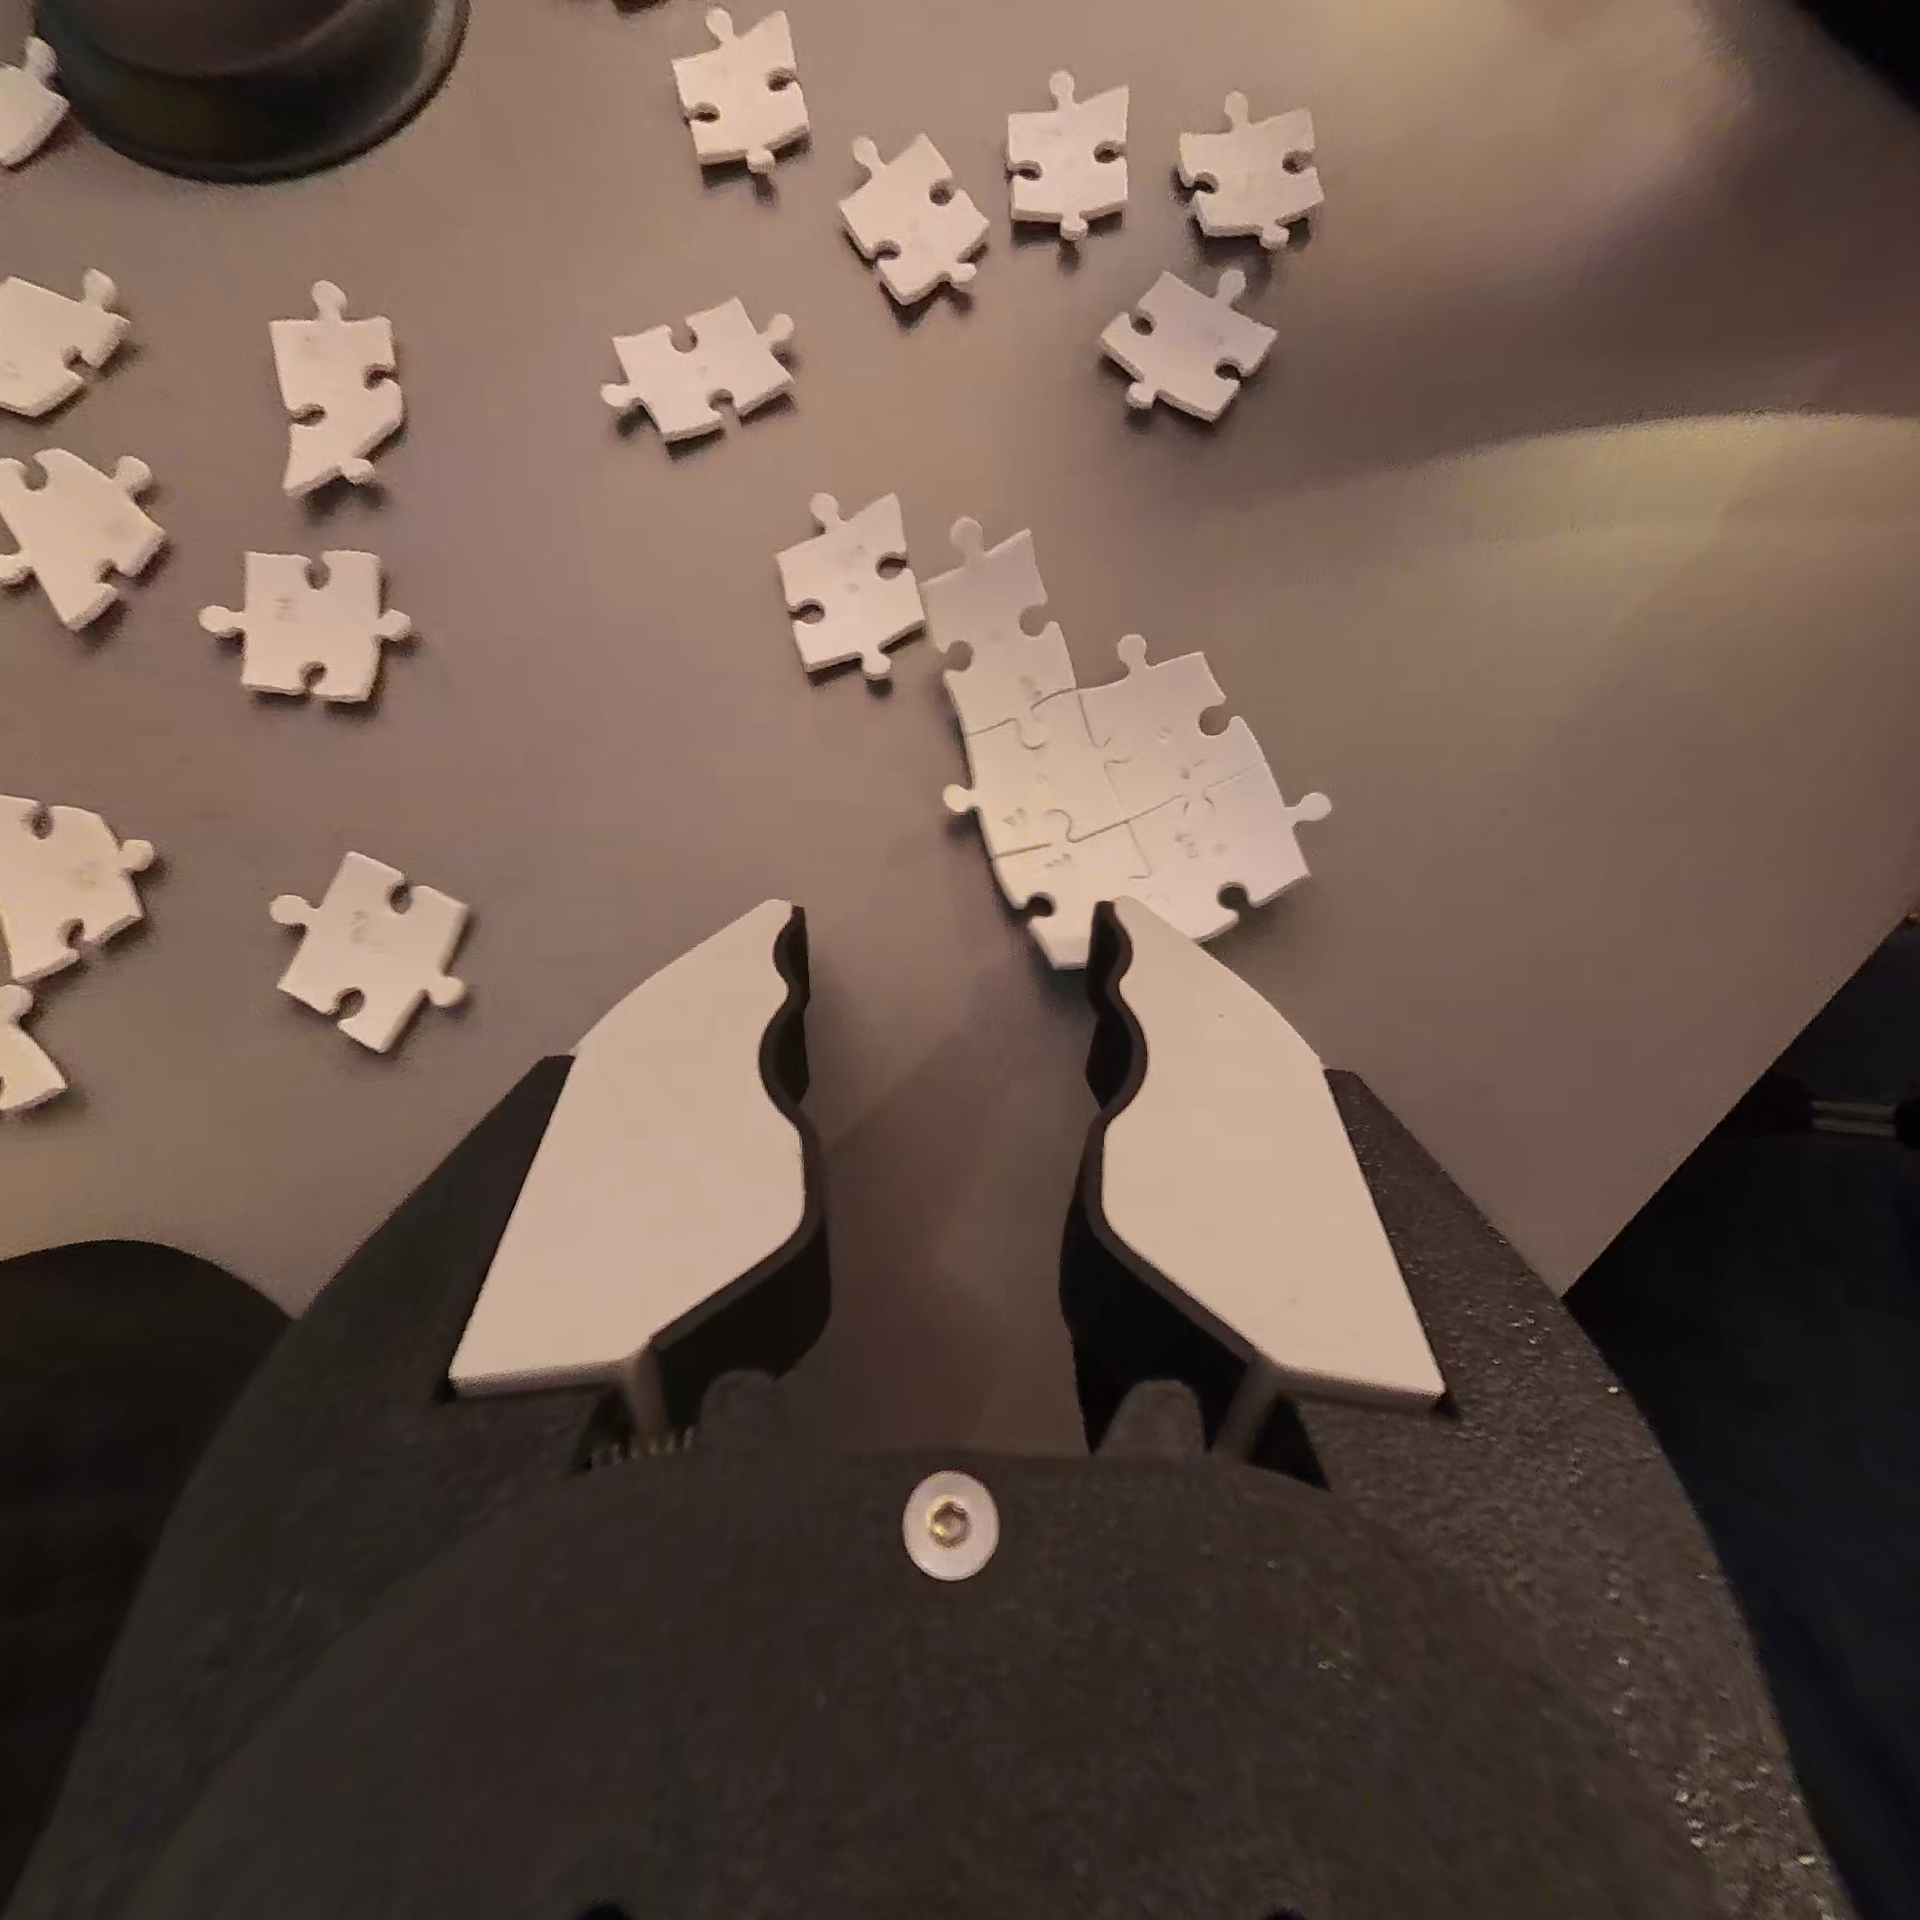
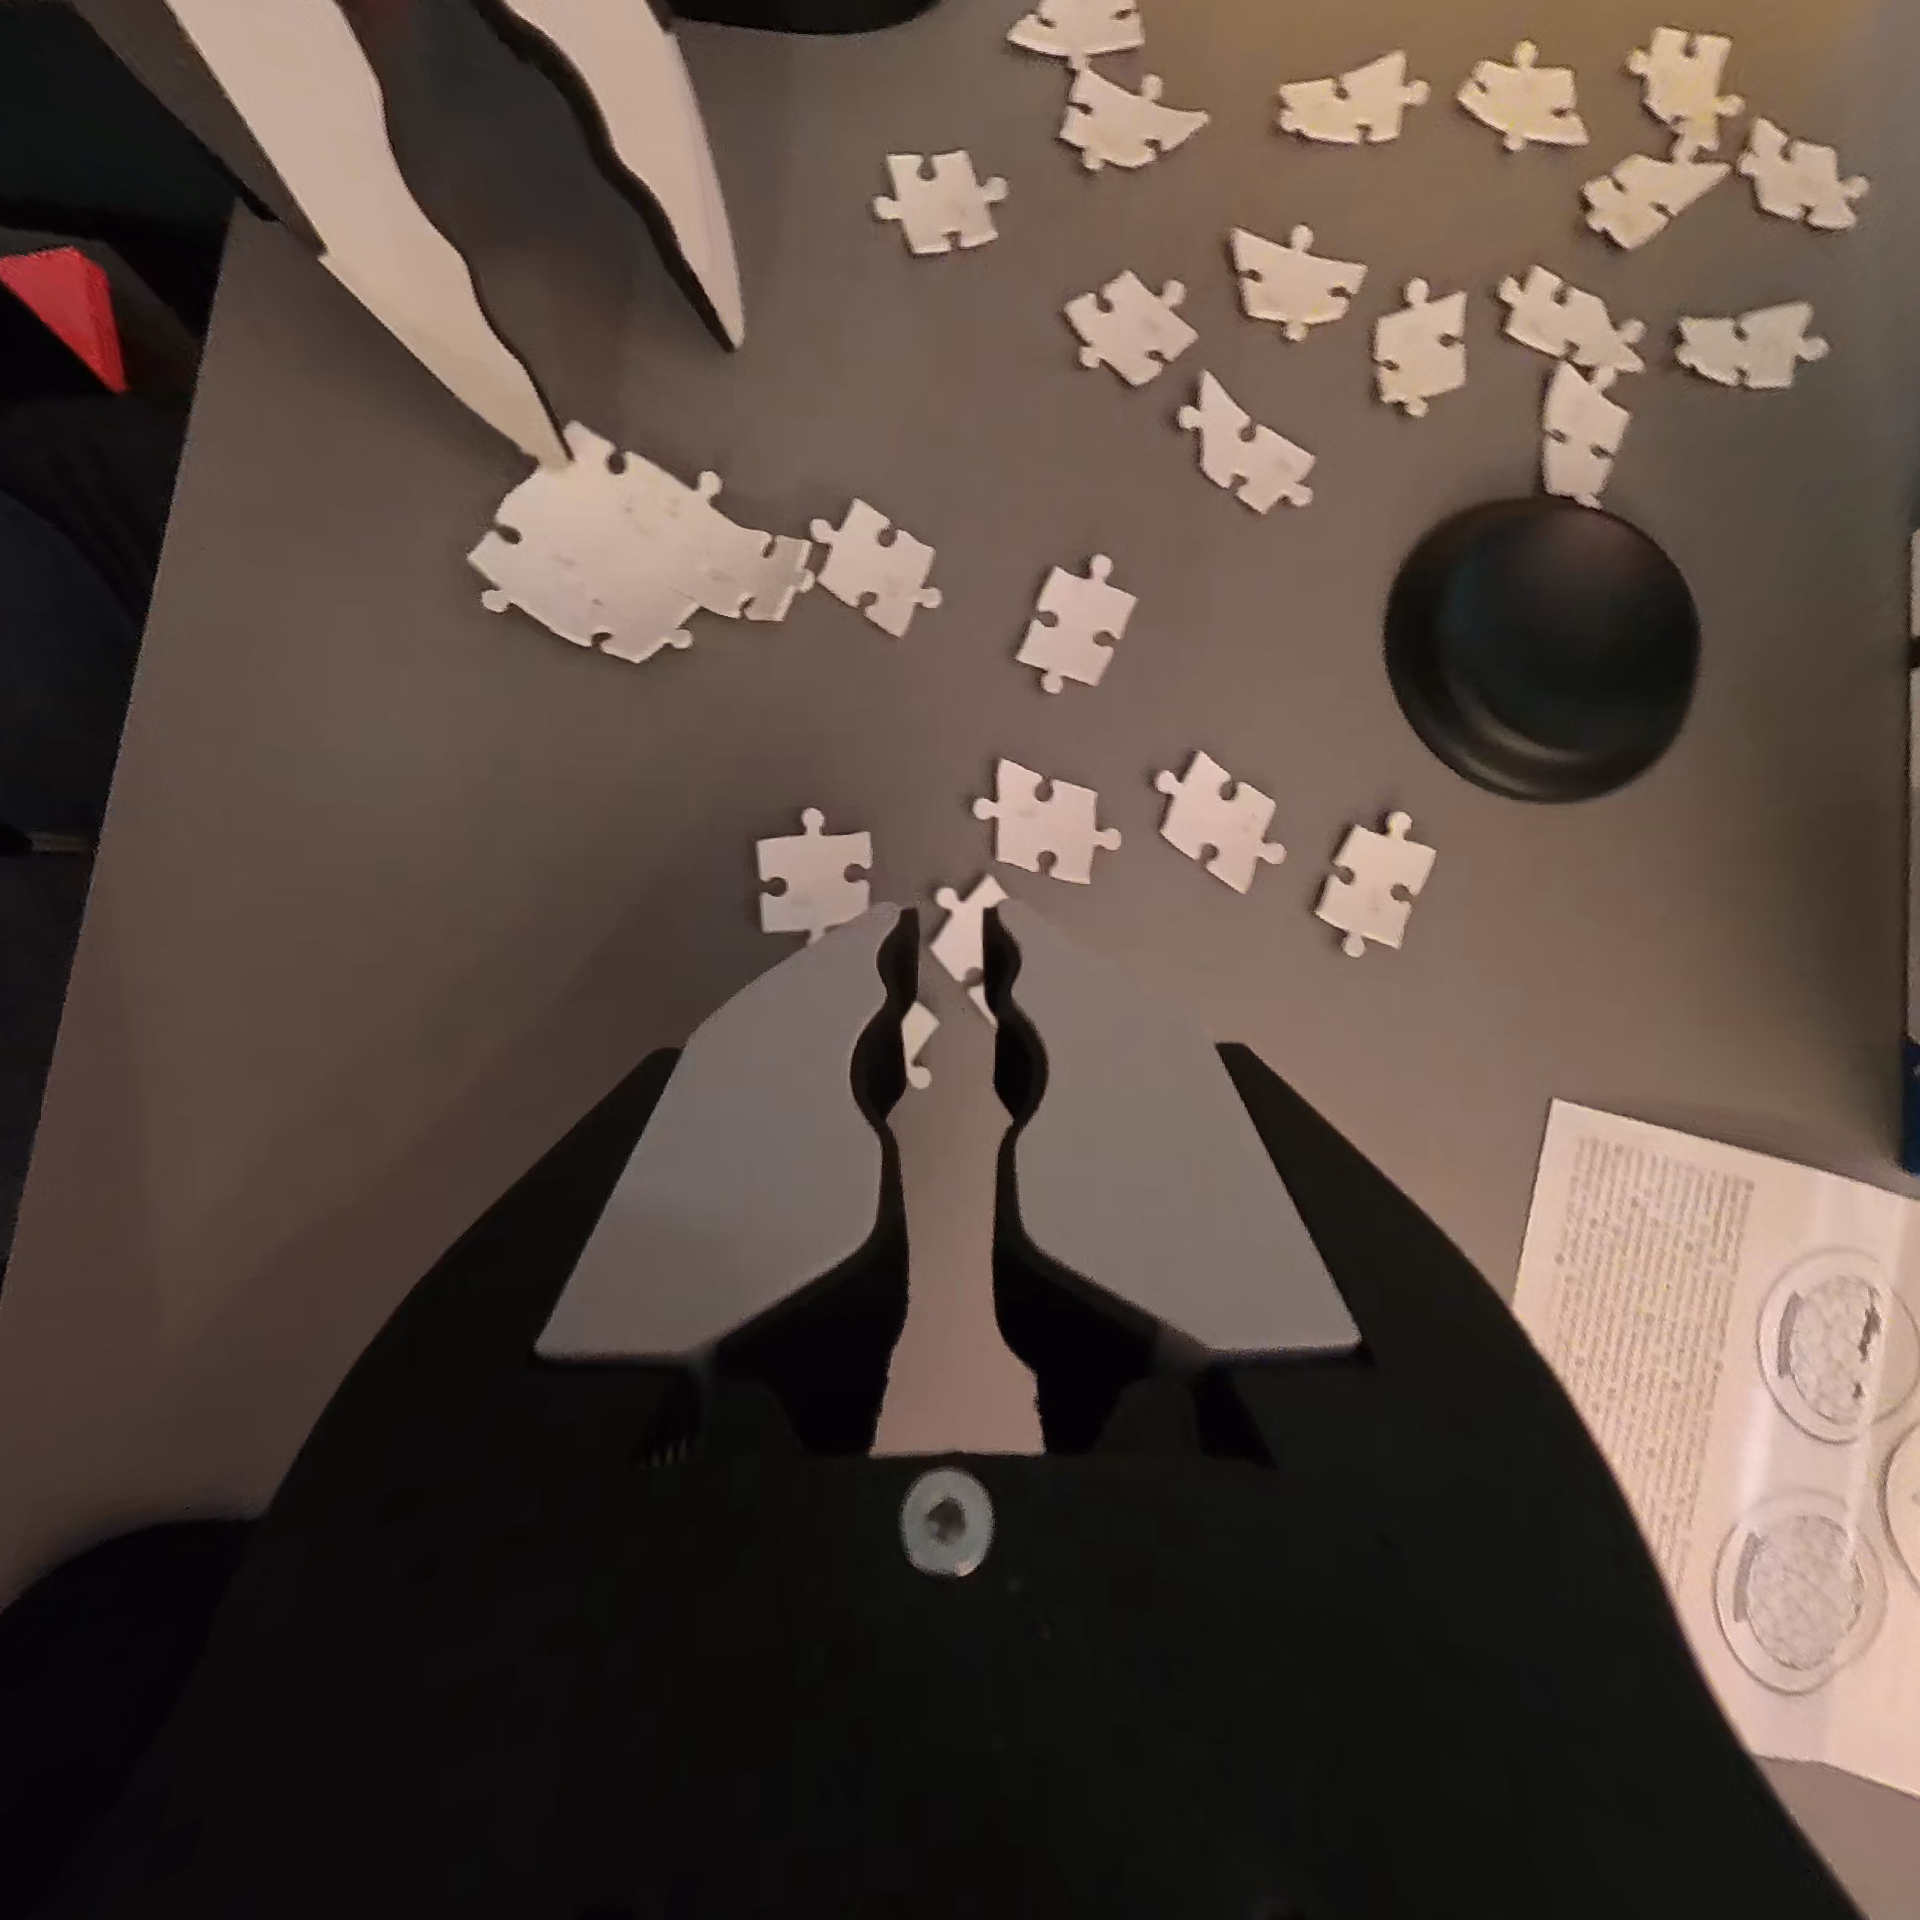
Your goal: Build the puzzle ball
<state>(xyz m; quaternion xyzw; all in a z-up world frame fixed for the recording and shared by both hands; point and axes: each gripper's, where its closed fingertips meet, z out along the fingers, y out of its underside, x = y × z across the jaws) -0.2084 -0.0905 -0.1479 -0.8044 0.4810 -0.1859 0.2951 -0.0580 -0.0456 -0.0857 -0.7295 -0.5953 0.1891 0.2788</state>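
Note:
A joined patch of several white puzzle pieces [image 1: 1122,790] lies on the grey table [image 1: 623,748] near its edge. It also shows in the right wrist view [image 2: 623,561]. My left gripper [image 1: 951,920] is open and empty, and its right fingertip [image 1: 1117,935] rests on the patch's near corner. The left gripper also shows in the right wrist view [image 2: 639,395]. My right gripper [image 2: 951,920] is nearly closed on a single white puzzle piece [image 2: 966,930], which is mostly hidden by the fingers. Several loose white pieces [image 2: 1044,831] lie around.
A round black stand [image 2: 1543,649] sits at right; it also shows in the left wrist view [image 1: 249,83]. A printed instruction sheet [image 2: 1662,1351] lies at the near right. The table edge [image 2: 156,582] runs along the left, with a red object [image 2: 52,312] beyond it. The grippers' ends are close to 20 cm from one another.

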